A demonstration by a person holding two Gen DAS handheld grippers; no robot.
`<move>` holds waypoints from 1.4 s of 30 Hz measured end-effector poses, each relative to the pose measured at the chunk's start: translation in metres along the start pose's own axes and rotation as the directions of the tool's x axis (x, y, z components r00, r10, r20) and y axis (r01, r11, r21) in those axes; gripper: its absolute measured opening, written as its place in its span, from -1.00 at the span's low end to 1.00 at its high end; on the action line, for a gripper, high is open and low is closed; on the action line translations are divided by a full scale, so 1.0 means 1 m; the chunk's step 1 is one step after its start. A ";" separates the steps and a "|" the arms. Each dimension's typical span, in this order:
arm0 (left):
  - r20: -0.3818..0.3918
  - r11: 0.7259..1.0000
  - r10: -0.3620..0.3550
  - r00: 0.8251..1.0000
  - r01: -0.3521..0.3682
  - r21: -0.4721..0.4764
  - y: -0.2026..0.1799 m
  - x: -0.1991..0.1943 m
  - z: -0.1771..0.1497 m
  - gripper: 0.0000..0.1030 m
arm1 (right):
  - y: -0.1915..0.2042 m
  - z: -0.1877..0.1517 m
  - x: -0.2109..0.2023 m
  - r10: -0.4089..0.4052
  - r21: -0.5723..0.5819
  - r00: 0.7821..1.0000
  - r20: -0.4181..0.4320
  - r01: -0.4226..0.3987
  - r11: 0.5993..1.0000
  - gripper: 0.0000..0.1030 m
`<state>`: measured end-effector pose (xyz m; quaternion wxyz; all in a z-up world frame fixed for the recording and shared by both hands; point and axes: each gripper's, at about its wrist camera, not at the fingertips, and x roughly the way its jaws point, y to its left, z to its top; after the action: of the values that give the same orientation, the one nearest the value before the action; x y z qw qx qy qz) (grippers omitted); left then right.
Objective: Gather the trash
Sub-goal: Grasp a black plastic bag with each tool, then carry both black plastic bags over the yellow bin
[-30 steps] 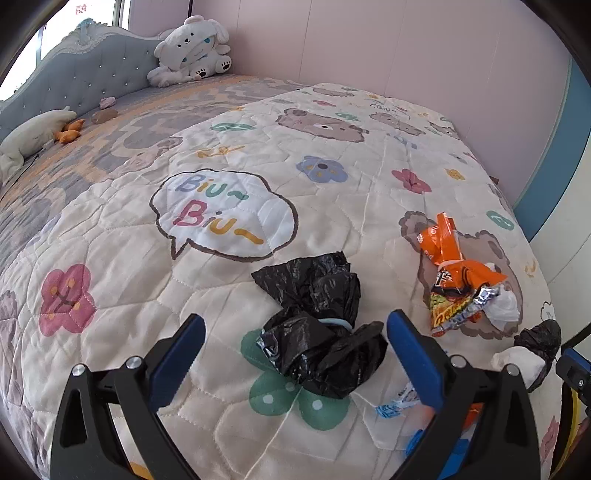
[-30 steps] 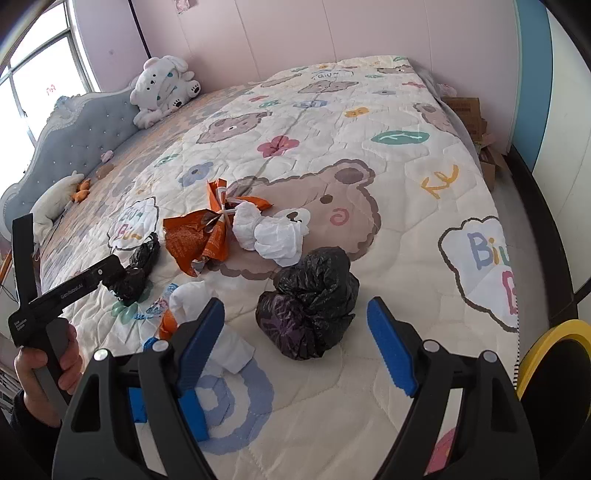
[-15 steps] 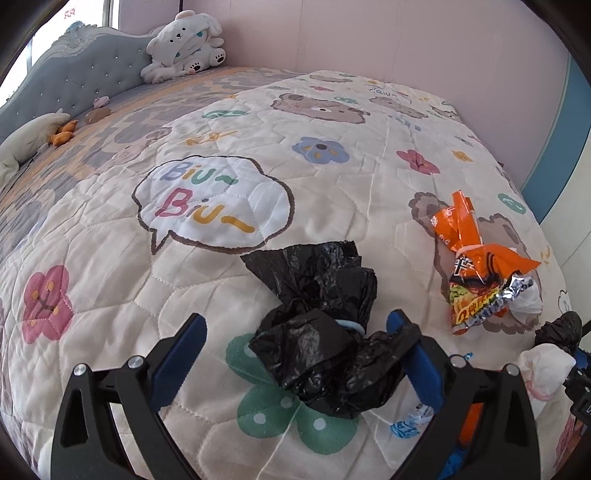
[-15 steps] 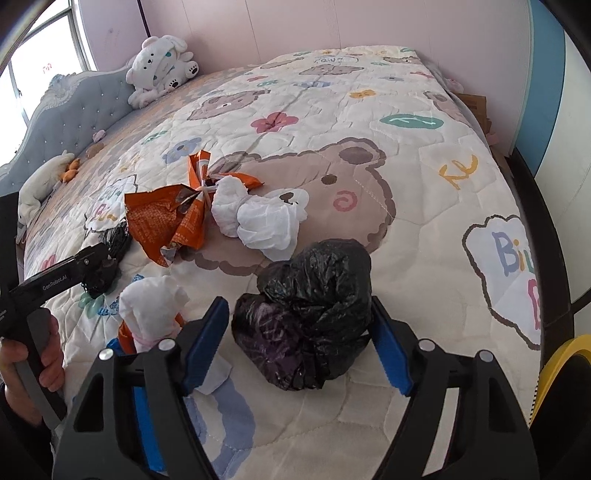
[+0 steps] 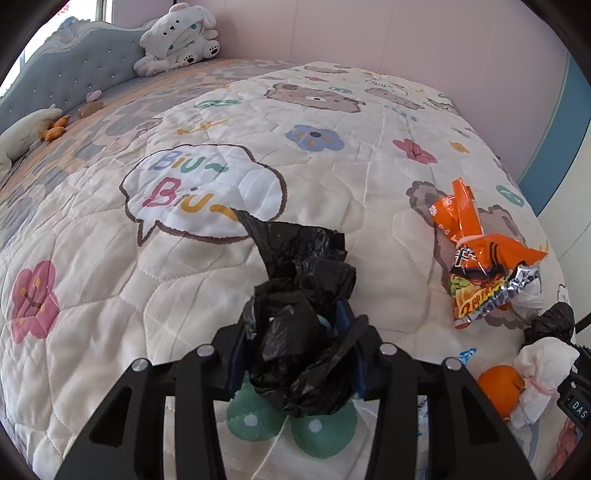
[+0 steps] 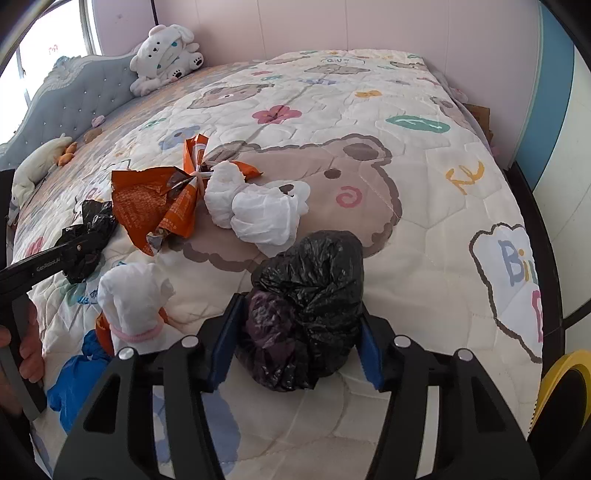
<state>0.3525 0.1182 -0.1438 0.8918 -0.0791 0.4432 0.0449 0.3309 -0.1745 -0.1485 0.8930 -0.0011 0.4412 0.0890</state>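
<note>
While both sets of jaws are closing, each has a crumpled black bag between its blue pads. The left gripper (image 5: 295, 343) has its pads pressed into the sides of a black bag (image 5: 299, 321) that bulges up and out ahead of the fingertips, resting on the quilt (image 5: 92, 295) over a green flower print. The right gripper (image 6: 295, 343) brackets a rounder black bag (image 6: 310, 310); its pads sit against the bag's flanks, and the plastic fills the gap.

Just left of the right gripper lie a white wad tied with a pink band (image 6: 133, 299) and a blue scrap (image 6: 77, 373), and beyond them the person's hand (image 6: 29, 350) holds the other tool's handle. At the right gripper's lower right, a yellow-rimmed bin (image 6: 565, 384) stands past the mattress edge, where the quilt drops away.

Ahead and left of the right gripper lie a white tissue bundle (image 6: 258, 210) and an orange snack wrapper (image 6: 159, 203), close together on the bear print. Ahead of the left gripper and to its left the quilt is open all the way to the headboard (image 5: 74, 77). Far ahead, a white plush toy (image 5: 177, 33) leans in the corner, and the pink wall (image 6: 369, 22) closes the far side of the bed.
</note>
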 end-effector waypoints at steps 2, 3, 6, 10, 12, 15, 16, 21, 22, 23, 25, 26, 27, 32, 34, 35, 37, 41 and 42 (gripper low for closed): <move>0.005 1.000 -0.003 1.000 0.003 0.000 0.000 -0.001 0.000 -0.33 | 0.000 0.001 -0.003 -0.002 -0.002 1.000 0.009 0.002 1.000 -0.03; 0.007 1.000 -0.005 1.000 0.005 -0.002 0.001 -0.002 0.000 -0.34 | 0.000 0.001 -0.004 -0.001 0.000 1.000 0.012 0.001 1.000 -0.04; 0.019 1.000 -0.009 1.000 0.009 -0.011 0.004 -0.008 0.001 -0.40 | -0.001 0.001 -0.008 0.000 0.005 1.000 0.020 0.000 1.000 -0.06; 0.035 1.000 -0.016 0.999 0.016 -0.013 0.006 -0.021 0.003 -0.40 | -0.004 0.003 -0.015 0.008 0.020 0.999 0.031 -0.009 1.000 -0.06; 0.048 1.000 -0.021 0.999 0.021 -0.010 0.006 -0.029 0.004 -0.40 | -0.005 0.003 -0.021 0.011 0.025 0.999 0.040 -0.012 1.000 -0.06; 0.065 0.999 -0.030 0.997 0.031 -0.009 0.005 -0.041 0.003 -0.40 | -0.005 0.003 -0.031 0.016 0.030 0.999 0.048 -0.017 0.999 -0.06; 0.068 0.999 -0.035 0.997 0.035 -0.007 0.005 -0.045 0.002 -0.40 | -0.006 0.003 -0.035 0.016 0.031 0.998 0.054 -0.017 0.999 -0.06; 0.085 0.999 -0.051 0.995 0.050 0.018 0.000 -0.066 -0.005 -0.40 | -0.007 0.001 -0.058 0.021 0.026 0.997 0.076 -0.023 0.999 -0.06; 0.086 0.998 -0.054 0.995 0.052 0.019 -0.001 -0.070 -0.006 -0.40 | -0.008 -0.001 -0.064 0.020 0.026 0.997 0.081 -0.022 0.999 -0.06; 0.088 0.998 -0.059 0.994 0.057 0.021 -0.002 -0.074 -0.007 -0.40 | -0.009 -0.002 -0.069 0.021 0.026 0.996 0.084 -0.024 0.999 -0.06; 0.100 0.997 -0.068 0.993 0.065 0.036 -0.006 -0.084 -0.012 -0.40 | -0.013 -0.006 -0.082 0.026 0.028 0.995 0.094 -0.029 0.999 -0.06; 0.106 0.997 -0.072 0.992 0.067 0.046 -0.009 -0.090 -0.014 -0.40 | -0.015 -0.009 -0.089 0.027 0.030 0.994 0.101 -0.030 0.999 -0.06; 0.110 0.996 -0.078 0.991 0.072 0.056 -0.012 -0.094 -0.016 -0.40 | -0.017 -0.012 -0.096 0.030 0.032 0.994 0.108 -0.033 0.999 -0.06; 0.120 0.991 -0.117 0.986 0.108 0.082 -0.029 -0.117 -0.026 -0.40 | -0.031 -0.025 -0.129 0.032 0.046 0.991 0.133 -0.039 0.998 -0.06; 0.131 0.988 -0.133 0.982 0.121 0.097 -0.038 -0.128 -0.030 -0.40 | -0.036 -0.029 -0.142 0.033 0.049 0.989 0.141 -0.041 0.998 -0.06; 0.133 0.987 -0.140 0.981 0.127 0.103 -0.043 -0.133 -0.031 -0.40 | -0.039 -0.031 -0.149 0.034 0.054 0.989 0.147 -0.043 0.998 -0.06; 0.129 0.982 -0.161 0.978 0.146 0.116 -0.053 -0.140 -0.034 -0.40 | -0.045 -0.034 -0.162 0.038 0.067 0.986 0.161 -0.049 0.997 -0.06; 0.130 0.972 -0.194 0.972 0.173 0.162 -0.078 -0.155 -0.041 -0.40 | -0.058 -0.042 -0.182 0.034 0.082 0.982 0.188 -0.050 0.995 -0.06; 0.128 0.969 -0.202 0.971 0.179 0.172 -0.084 -0.159 -0.043 -0.40 | -0.062 -0.044 -0.187 0.032 0.088 0.981 0.193 -0.049 0.995 -0.06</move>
<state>0.2360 0.0260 -0.0342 0.9252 -0.0465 0.3698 -0.0712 0.1954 -0.2683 -0.0328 0.9283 0.0575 0.3569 0.0864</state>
